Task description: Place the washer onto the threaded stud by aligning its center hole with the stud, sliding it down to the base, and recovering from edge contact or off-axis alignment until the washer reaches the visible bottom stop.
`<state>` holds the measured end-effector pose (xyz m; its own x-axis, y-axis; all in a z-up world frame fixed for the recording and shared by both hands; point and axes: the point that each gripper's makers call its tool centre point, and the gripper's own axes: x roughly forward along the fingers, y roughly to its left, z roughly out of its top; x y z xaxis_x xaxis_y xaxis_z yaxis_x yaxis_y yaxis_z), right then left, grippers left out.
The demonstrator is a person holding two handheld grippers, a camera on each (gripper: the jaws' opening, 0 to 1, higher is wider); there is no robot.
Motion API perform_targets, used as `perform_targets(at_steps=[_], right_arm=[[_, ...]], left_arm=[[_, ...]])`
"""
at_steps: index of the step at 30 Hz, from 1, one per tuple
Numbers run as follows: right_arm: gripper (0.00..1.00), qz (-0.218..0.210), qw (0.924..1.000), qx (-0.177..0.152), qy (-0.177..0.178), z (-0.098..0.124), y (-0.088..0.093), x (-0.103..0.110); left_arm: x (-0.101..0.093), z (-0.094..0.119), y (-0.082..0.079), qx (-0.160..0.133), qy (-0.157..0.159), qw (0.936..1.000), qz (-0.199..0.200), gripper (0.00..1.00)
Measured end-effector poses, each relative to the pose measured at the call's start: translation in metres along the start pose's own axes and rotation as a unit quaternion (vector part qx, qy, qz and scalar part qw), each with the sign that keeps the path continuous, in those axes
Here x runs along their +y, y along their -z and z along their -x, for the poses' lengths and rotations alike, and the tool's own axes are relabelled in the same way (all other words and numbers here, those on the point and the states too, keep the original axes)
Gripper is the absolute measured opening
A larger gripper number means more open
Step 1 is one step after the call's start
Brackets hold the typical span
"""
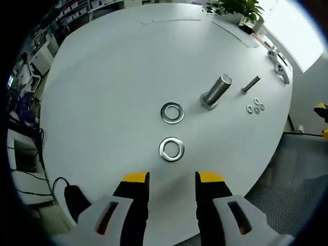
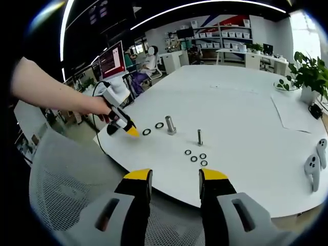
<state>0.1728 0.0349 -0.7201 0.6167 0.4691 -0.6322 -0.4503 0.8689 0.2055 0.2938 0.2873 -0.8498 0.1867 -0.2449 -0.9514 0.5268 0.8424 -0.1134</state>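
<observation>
Nearest the left gripper (image 1: 171, 178), whose yellow-tipped jaws stand spread and empty above the white table (image 1: 102, 77), lies a large washer (image 1: 171, 149), with a second washer (image 1: 172, 113) just beyond it. Farther on stands the thick threaded stud (image 1: 216, 92), then a thin stud (image 1: 250, 84) and three small washers (image 1: 255, 107). Over the table's edge, the right gripper (image 2: 174, 176) is likewise spread and empty; two pale objects (image 2: 313, 165), perhaps controllers, rest at the table's right.

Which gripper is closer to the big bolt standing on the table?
Left. The left gripper hovers beside the washers next to the big bolt; the right gripper hangs back off the table's edge.
</observation>
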Motion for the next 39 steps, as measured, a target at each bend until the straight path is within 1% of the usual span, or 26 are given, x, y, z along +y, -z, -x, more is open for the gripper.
perform_targets(at_steps=[5, 9, 10, 11, 12, 13, 15, 17, 19, 20, 21, 22, 23, 26, 30, 34, 39], right_arm=[[0.39, 0.0, 1.0, 0.002, 0.0, -0.001, 0.001, 0.0], [0.39, 0.001, 1.0, 0.001, -0.001, 0.0, 0.0, 0.0], [0.39, 0.0, 1.0, 0.001, -0.001, 0.0, 0.0, 0.0], [0.39, 0.0, 1.0, 0.001, 0.0, 0.0, 0.001, 0.0], [0.39, 0.0, 1.0, 0.001, 0.0, 0.0, 0.0, 0.0], [0.39, -0.001, 1.0, 0.0, -0.001, 0.0, 0.0, -0.001], [0.39, 0.0, 1.0, 0.0, -0.001, 0.0, 0.0, -0.001], [0.39, 0.0, 1.0, 0.0, -0.001, 0.0, 0.0, 0.0], [0.39, 0.0, 1.0, 0.0, -0.002, 0.0, 0.0, 0.0], [0.39, 0.0, 1.0, 0.0, -0.002, 0.0, 0.0, 0.0], [0.39, 0.0, 1.0, -0.001, -0.002, 0.0, 0.0, 0.0], [0.39, 0.0, 1.0, -0.001, -0.002, 0.0, 0.0, 0.0], [0.38, -0.001, 1.0, -0.002, -0.002, 0.0, 0.0, 0.0], [0.38, -0.002, 1.0, -0.005, -0.002, 0.0, -0.001, -0.001], [0.38, -0.002, 1.0, -0.004, -0.002, 0.0, -0.001, 0.0], [0.38, -0.001, 1.0, -0.004, -0.003, 0.0, -0.001, 0.0], [0.38, -0.001, 1.0, -0.004, -0.003, 0.0, -0.001, 0.0]], left_arm=[[-0.002, -0.009, -0.005, 0.006, 0.006, 1.0, 0.005, 0.34], [-0.004, -0.017, -0.005, 0.017, 0.004, 0.9998, -0.007, 0.34], [0.001, -0.017, -0.007, 0.016, -0.01, 0.9996, -0.02, 0.31], [0.001, -0.018, -0.01, 0.01, -0.008, 0.9996, -0.027, 0.31], [0.001, -0.019, -0.013, 0.007, -0.003, 0.9999, -0.013, 0.31], [0.0, -0.019, -0.016, 0.004, -0.001, 1.0, -0.008, 0.31], [0.001, -0.022, -0.019, 0.001, -0.001, 1.0, -0.009, 0.32], [0.002, -0.024, -0.022, -0.003, -0.015, 0.9988, -0.046, 0.32], [-0.001, -0.024, -0.022, -0.002, -0.029, 0.9963, -0.081, 0.32], [-0.002, -0.025, -0.023, -0.002, -0.032, 0.9955, -0.089, 0.33], [-0.004, -0.026, -0.022, 0.007, -0.036, 0.9946, -0.097, 0.34], [-0.007, -0.025, -0.023, 0.009, -0.033, 0.9948, -0.096, 0.34], [-0.006, -0.025, -0.023, 0.015, -0.032, 0.9958, -0.084, 0.34], [-0.004, -0.025, -0.023, 0.024, -0.032, 0.9953, -0.089, 0.34], [-0.005, -0.025, -0.023, 0.044, -0.035, 0.9945, -0.089, 0.34], [-0.008, -0.024, -0.022, 0.062, -0.036, 0.9933, -0.091, 0.32], [-0.009, -0.025, -0.022, 0.077, -0.037, 0.9922, -0.091, 0.3]])
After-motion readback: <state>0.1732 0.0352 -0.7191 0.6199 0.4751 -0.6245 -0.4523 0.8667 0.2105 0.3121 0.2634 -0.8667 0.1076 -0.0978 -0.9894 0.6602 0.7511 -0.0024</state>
